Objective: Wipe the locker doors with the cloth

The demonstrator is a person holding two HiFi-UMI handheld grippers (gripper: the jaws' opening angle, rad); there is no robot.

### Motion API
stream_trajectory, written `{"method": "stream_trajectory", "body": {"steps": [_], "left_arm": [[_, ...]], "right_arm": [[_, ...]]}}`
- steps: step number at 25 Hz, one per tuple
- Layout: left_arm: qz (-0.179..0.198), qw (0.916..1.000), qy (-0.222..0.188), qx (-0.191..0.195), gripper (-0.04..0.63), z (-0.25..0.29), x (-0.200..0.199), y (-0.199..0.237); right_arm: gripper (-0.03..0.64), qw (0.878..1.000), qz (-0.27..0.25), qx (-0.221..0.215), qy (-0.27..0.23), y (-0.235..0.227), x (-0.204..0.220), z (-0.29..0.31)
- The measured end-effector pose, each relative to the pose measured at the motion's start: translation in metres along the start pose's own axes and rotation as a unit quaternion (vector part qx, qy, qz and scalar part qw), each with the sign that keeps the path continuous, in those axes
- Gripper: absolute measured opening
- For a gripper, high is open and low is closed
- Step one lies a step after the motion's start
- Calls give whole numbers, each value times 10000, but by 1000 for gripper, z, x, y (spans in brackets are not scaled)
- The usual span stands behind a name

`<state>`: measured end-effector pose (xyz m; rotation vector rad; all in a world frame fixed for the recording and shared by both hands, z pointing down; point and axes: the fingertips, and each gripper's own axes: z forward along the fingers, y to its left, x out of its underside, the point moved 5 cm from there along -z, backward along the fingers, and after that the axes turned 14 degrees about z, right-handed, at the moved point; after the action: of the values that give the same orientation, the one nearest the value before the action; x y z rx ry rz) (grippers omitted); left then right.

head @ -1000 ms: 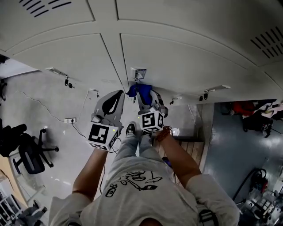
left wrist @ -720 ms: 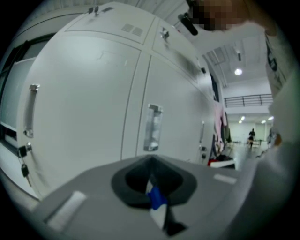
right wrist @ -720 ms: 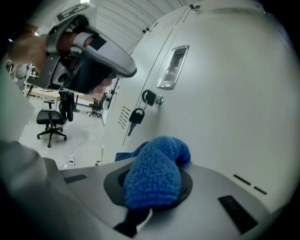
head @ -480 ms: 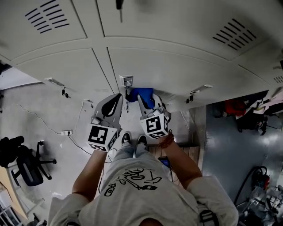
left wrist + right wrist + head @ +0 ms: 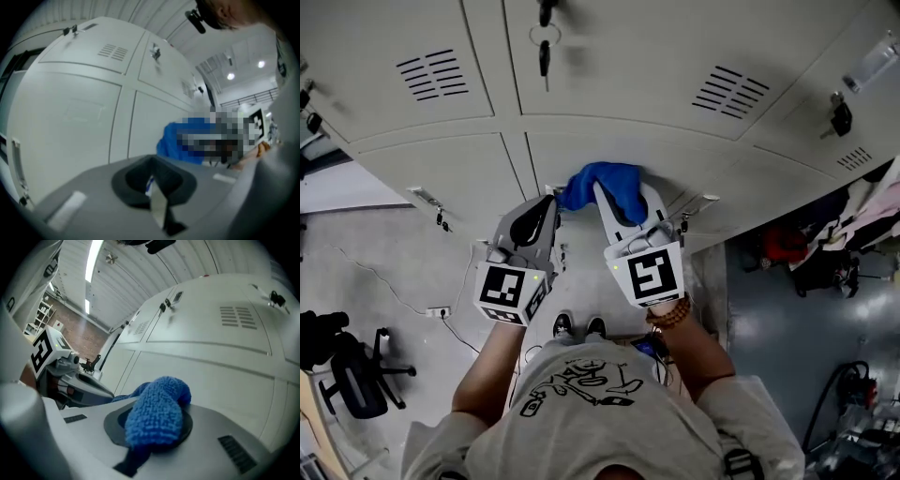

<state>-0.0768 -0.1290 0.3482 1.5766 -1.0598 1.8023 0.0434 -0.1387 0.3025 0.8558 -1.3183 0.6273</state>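
Observation:
A blue cloth (image 5: 605, 187) is bunched in my right gripper (image 5: 619, 199), which is shut on it and presses it against the grey locker doors (image 5: 609, 89), at the seam between two rows. In the right gripper view the cloth (image 5: 157, 416) bulges out over the jaws of the right gripper (image 5: 154, 430), close to a door panel (image 5: 211, 376). My left gripper (image 5: 549, 208) hangs just left of the cloth with its jaws together and nothing in them. The left gripper view shows the left gripper (image 5: 157, 199), the cloth (image 5: 176, 138) to its right and a door (image 5: 61, 122).
Keys (image 5: 544, 54) hang from a lock above the grippers, and a padlock (image 5: 841, 114) sits at the upper right. Below are the person's shoes (image 5: 577, 326), an office chair (image 5: 347, 375) at left and clutter (image 5: 825, 253) on the floor at right.
Both grippers have moved up the locker face, and the cloth has slid with the right gripper from the lower door to the seam above. The view has tilted upward too.

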Motion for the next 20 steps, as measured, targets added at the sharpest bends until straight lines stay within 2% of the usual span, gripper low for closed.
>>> {"method": "stream_trajectory", "body": {"steps": [5, 9, 13, 20], "left_arm": [[207, 9985, -495, 53, 3, 5, -58, -1], [375, 9963, -759, 169, 3, 11, -86, -9], [426, 9957, -762, 293, 3, 20, -86, -19], [250, 9978, -400, 471, 3, 33, -51, -35]], "right_arm": [[23, 9981, -188, 106, -577, -12, -58, -7], [23, 9963, -203, 258, -791, -27, -73, -20], [23, 9959, -184, 450, -768, -42, -59, -34], [23, 9972, -101, 575, -477, -46, -3, -42]]}}
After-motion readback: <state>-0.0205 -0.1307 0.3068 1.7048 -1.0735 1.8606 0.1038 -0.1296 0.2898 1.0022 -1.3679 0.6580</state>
